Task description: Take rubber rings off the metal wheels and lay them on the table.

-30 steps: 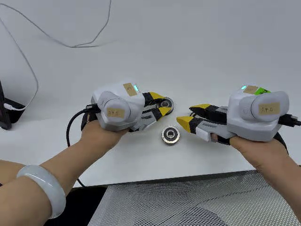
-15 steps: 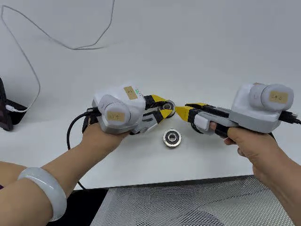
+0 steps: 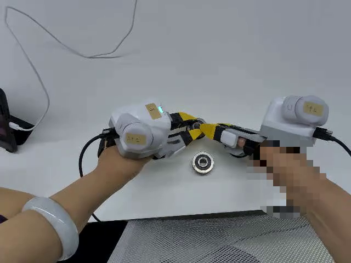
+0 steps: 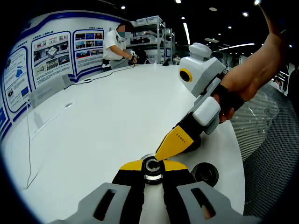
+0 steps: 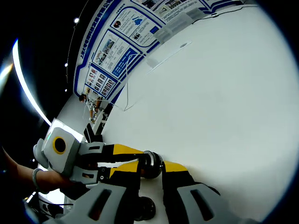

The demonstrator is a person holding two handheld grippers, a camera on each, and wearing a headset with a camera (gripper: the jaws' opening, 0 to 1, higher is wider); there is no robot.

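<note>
Between the yellow-tipped jaws of the left gripper [image 3: 190,127] sat a small round silver metal wheel [image 4: 152,165], and those jaws were clenched on it, one tip on each side of its rim, over the white table [image 3: 236,66]. Facing them, the right gripper [image 3: 209,130] pointed in from the opposite side, a yellow tip touching the same wheel. In the right gripper view the wheel lay just ahead of and between that gripper's own two jaws, which stood a little apart on either side of it, but whether they pinched it or merely straddled it could not be told. Below both sets of jaws, near the tips but apart from them, a second metal wheel [image 3: 203,162] lay flat on the table with a black rubber ring [image 3: 194,163] around its rim. In the left gripper view this second wheel showed to the right of the jaws, just under the right gripper's body. Well beyond the jaws, a thin grey cable [image 3: 88,56] trailed loosely over the far part of the table
</note>
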